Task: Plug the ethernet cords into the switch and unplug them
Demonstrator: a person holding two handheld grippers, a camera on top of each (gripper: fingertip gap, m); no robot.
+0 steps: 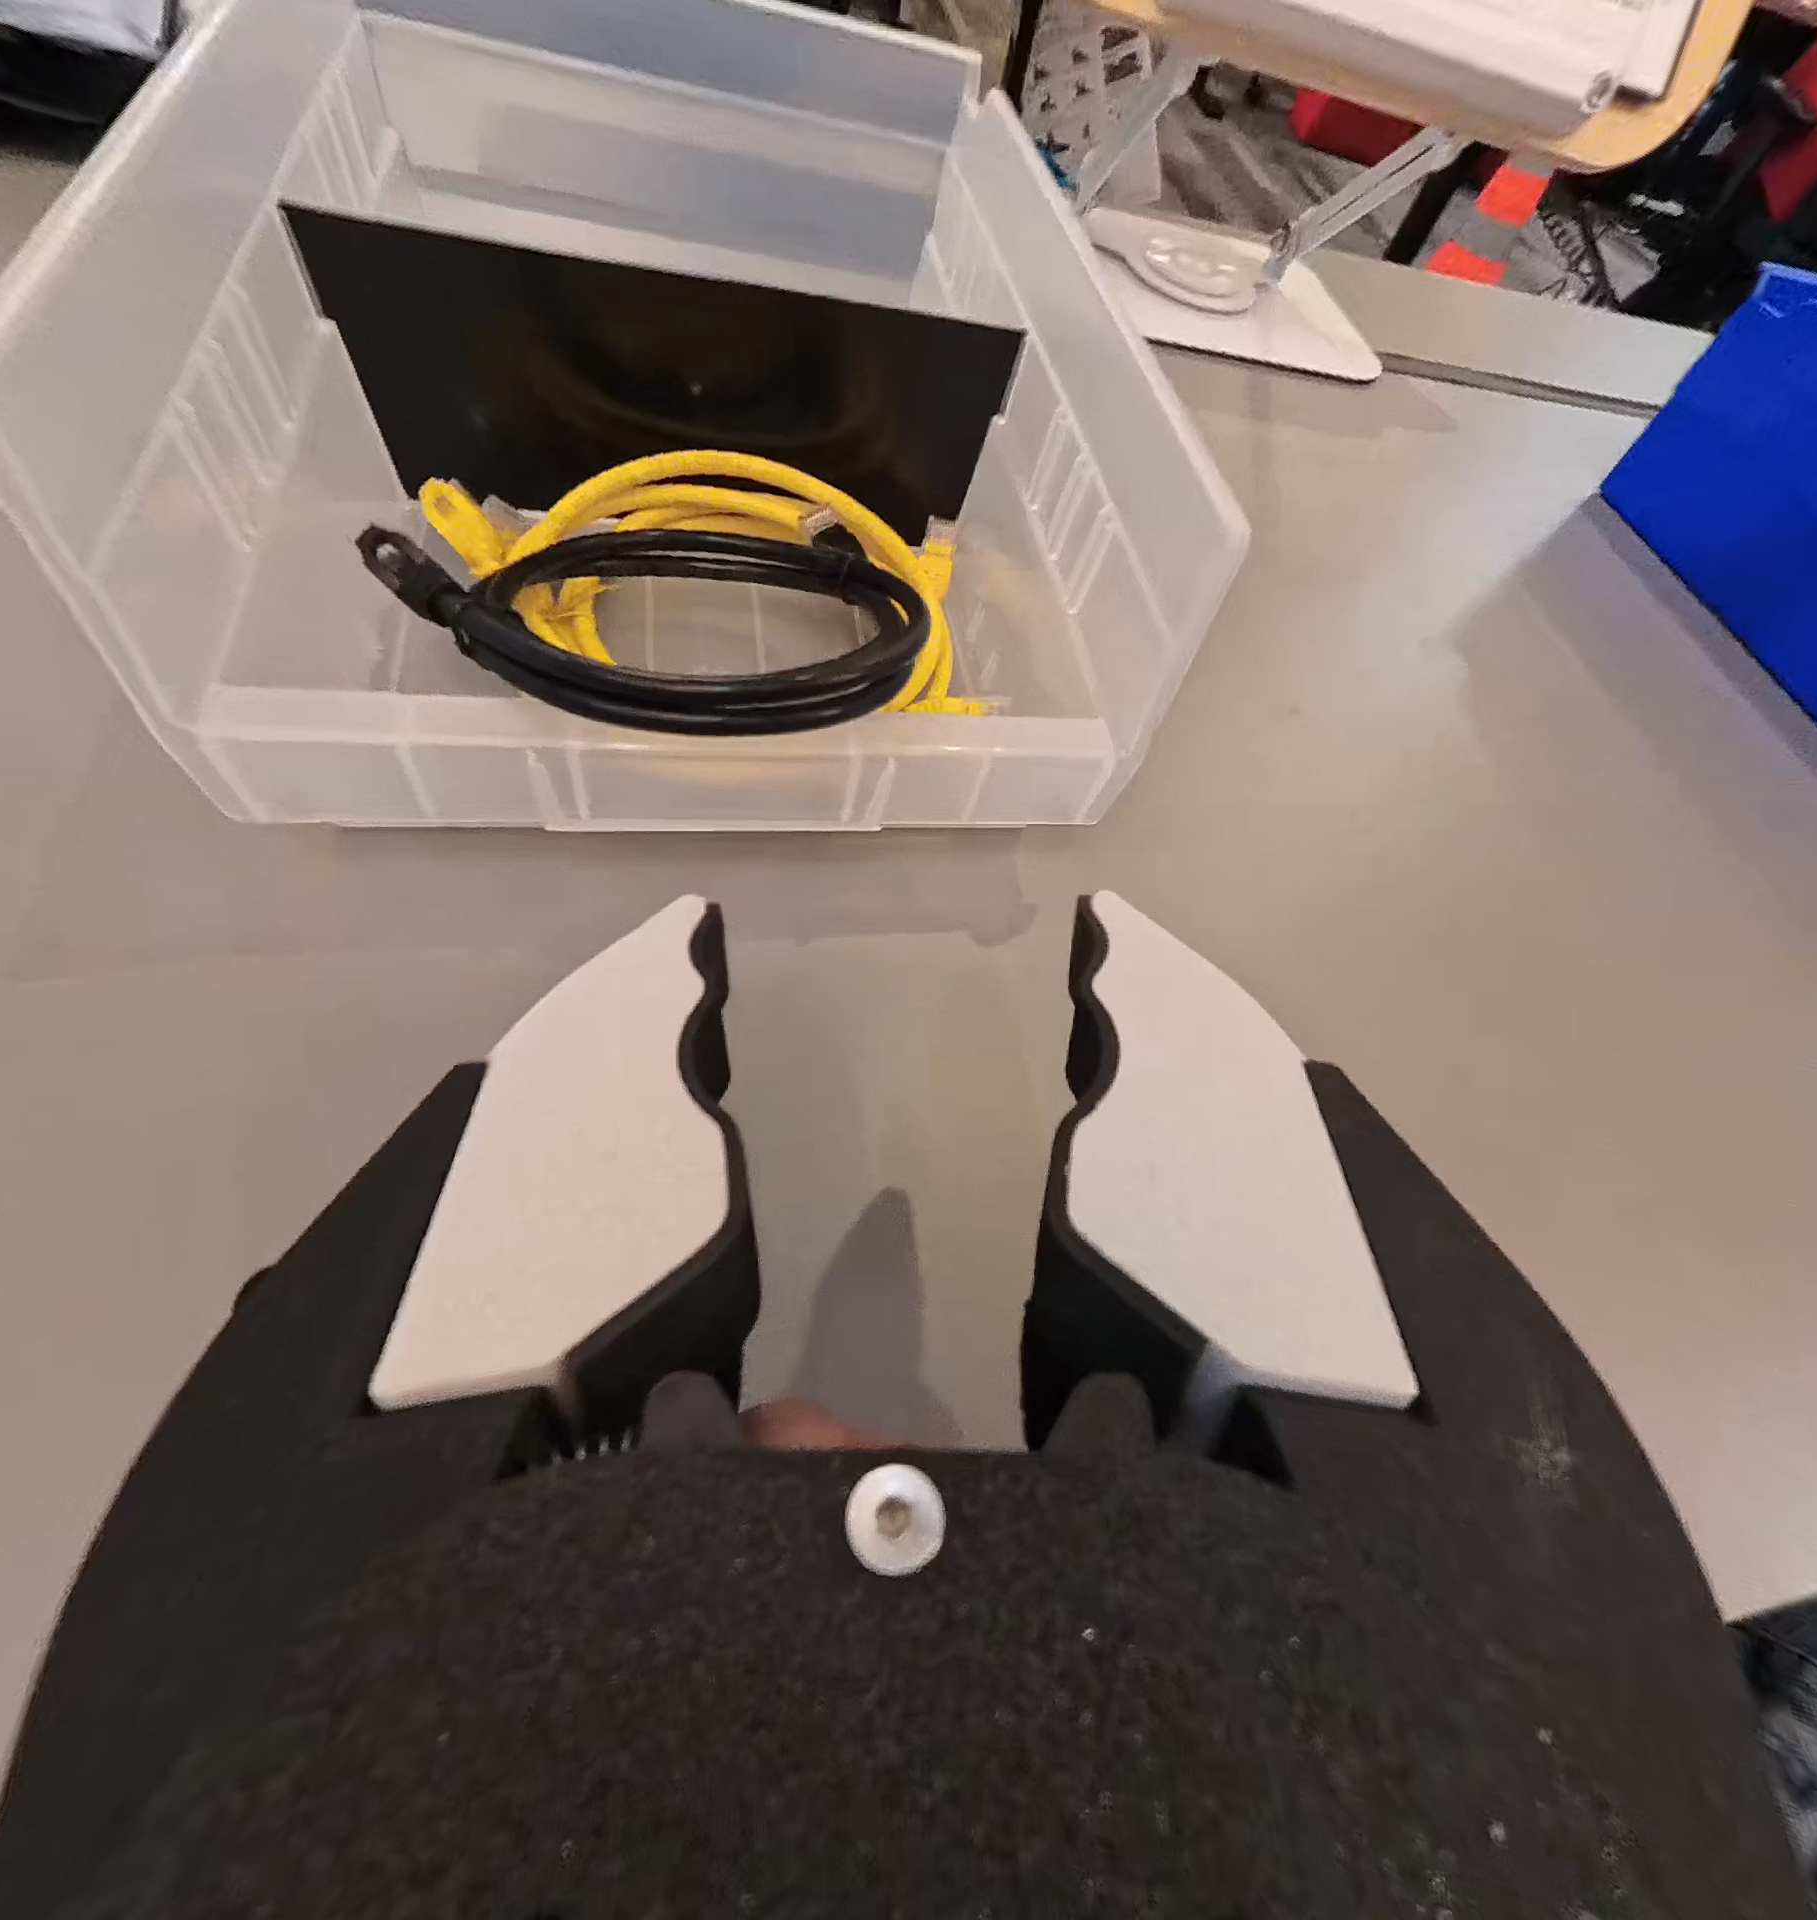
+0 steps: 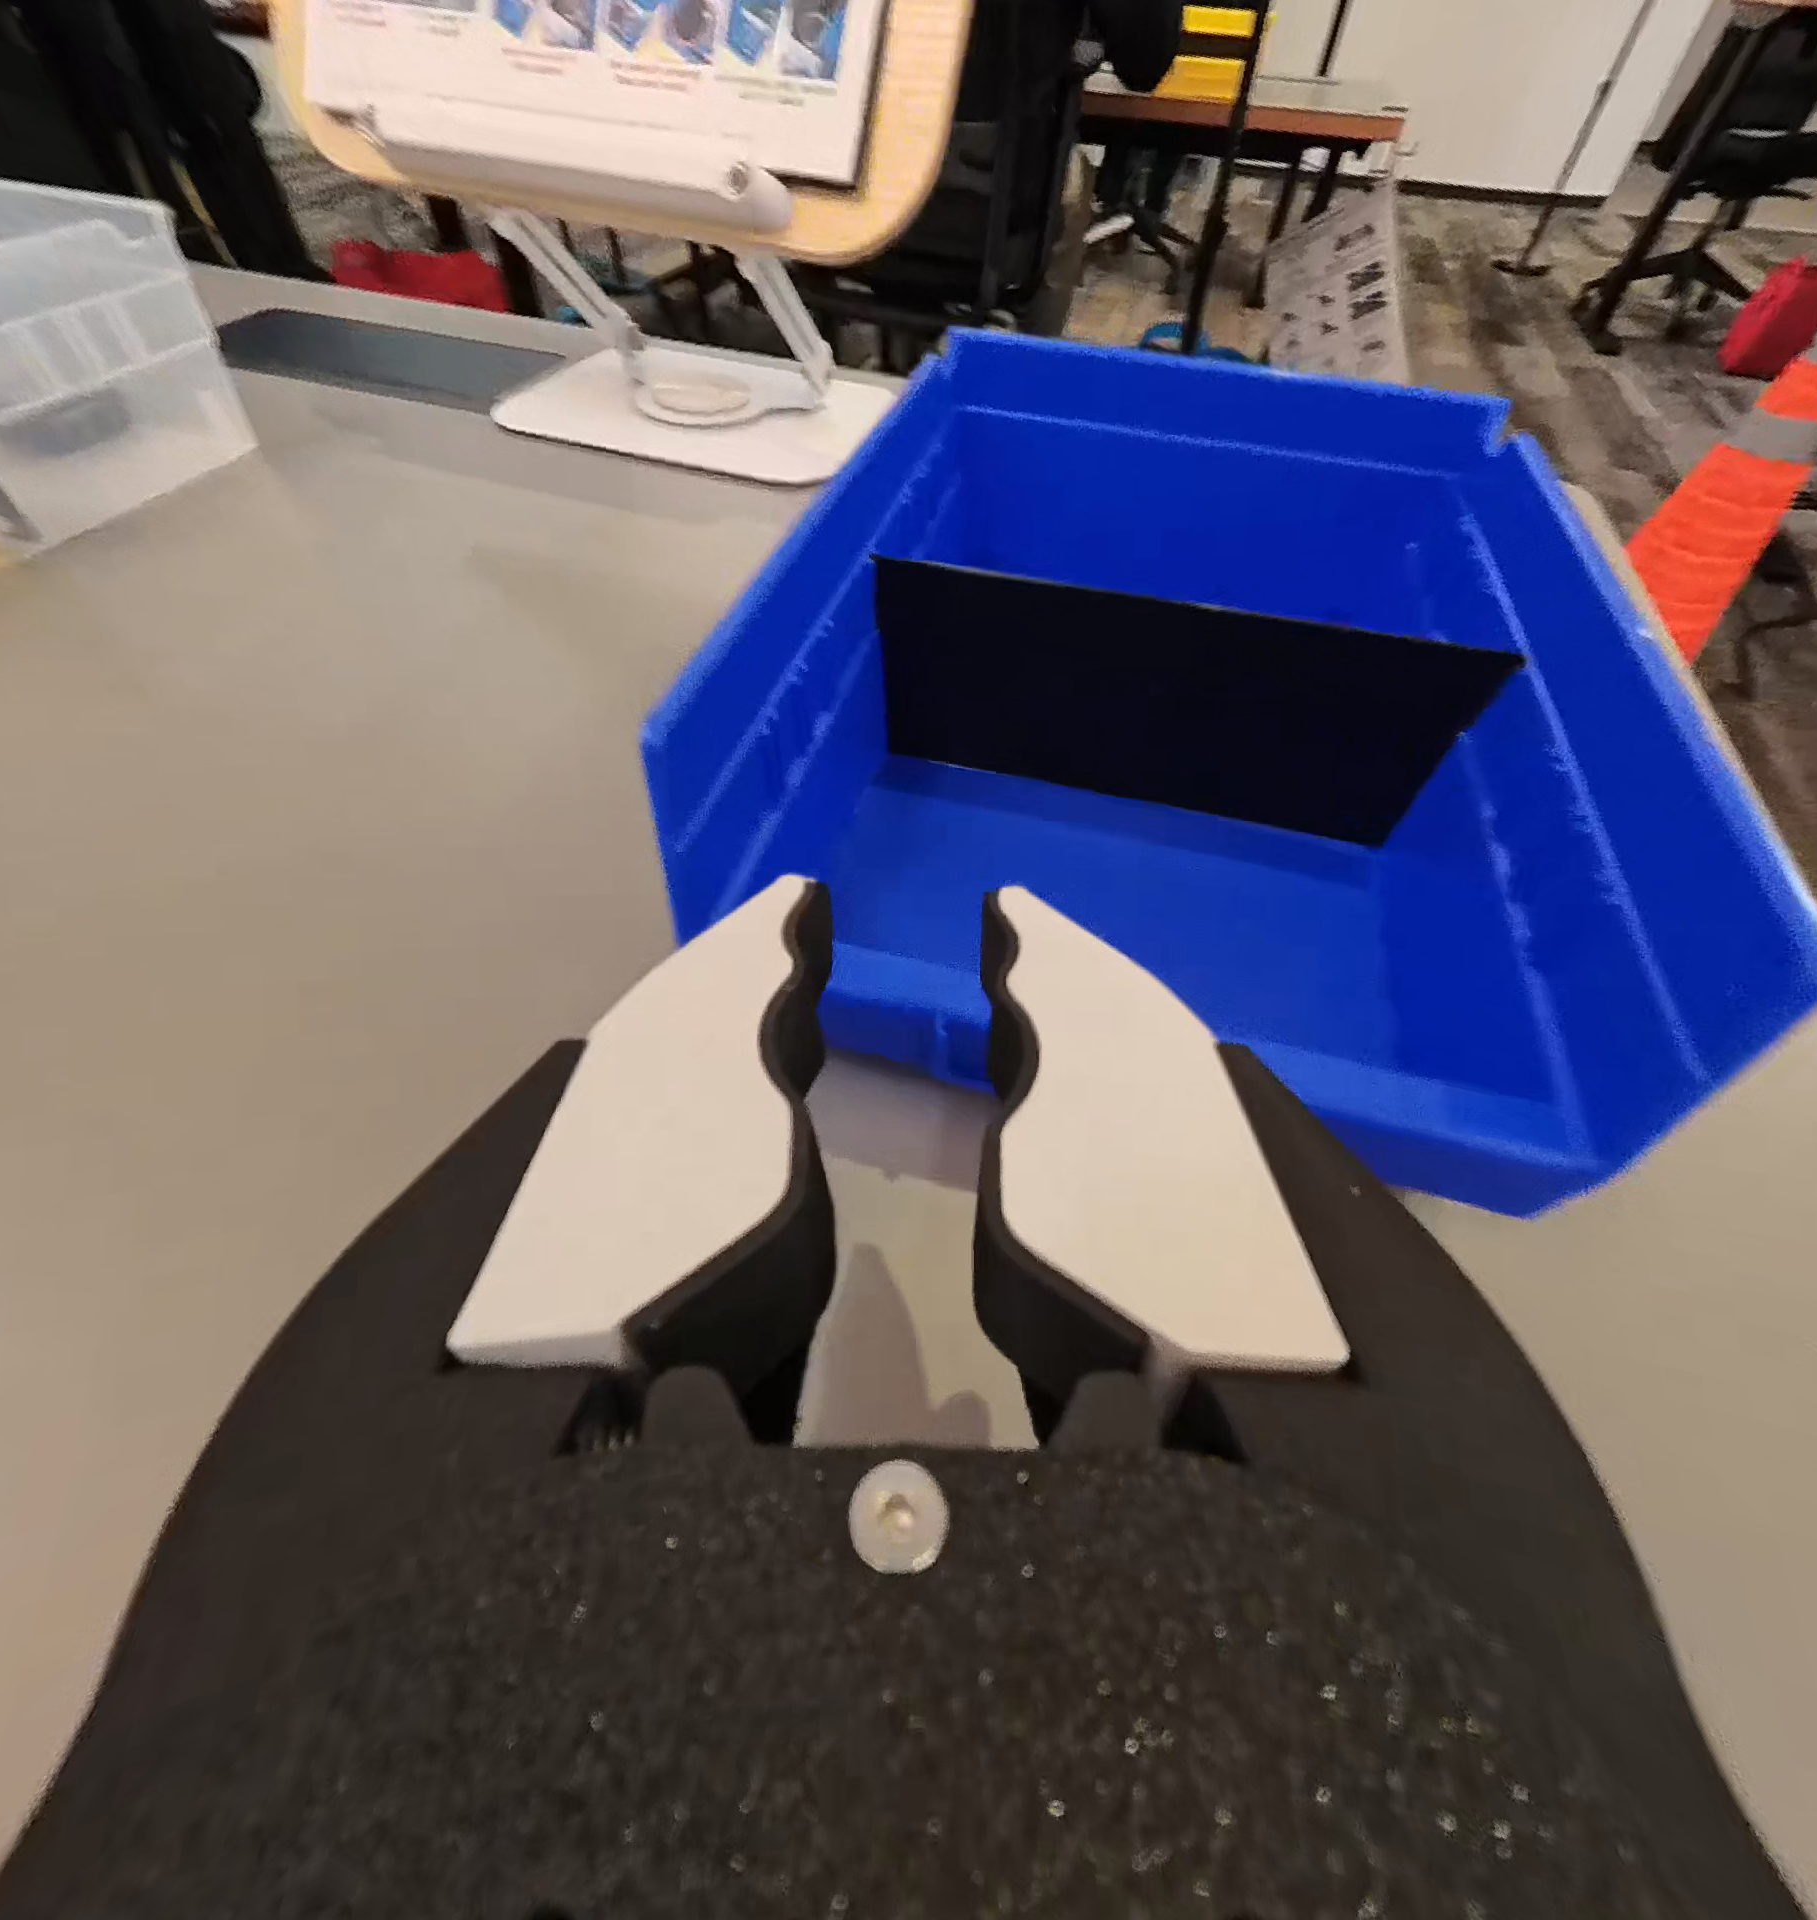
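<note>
1. The grey table [image 1: 1403, 727] carries everything, with a white stand [image 2: 675, 405] holding a board at its far edge, probably set there for reference
2. A clear bin [image 1: 135, 436] sits in front of the left gripper [image 1: 896, 914], its low front wall facing the tool, which should make reaching in easy; a black divider [image 1: 655, 353] closes off the front compartment
3. A blue bin [image 2: 1662, 831] lies ahead of the right gripper [image 2: 906, 904], with its own dark divider [image 2: 1174, 696]; what shows of its floor is bare
4. The left gripper hovers over bare table just short of the clear bin, jaws spread wide with nothing between them, likely readied for a pick
5. The right gripper stands narrowly parted, nothing pinched, near the blue bin's front lip
6. The ethernet cords, a black coil [image 1: 696, 686] lying on yellow ones [image 1: 696, 478], rest in the clear bin's front compartment
7. No switch is visible in either view
</note>
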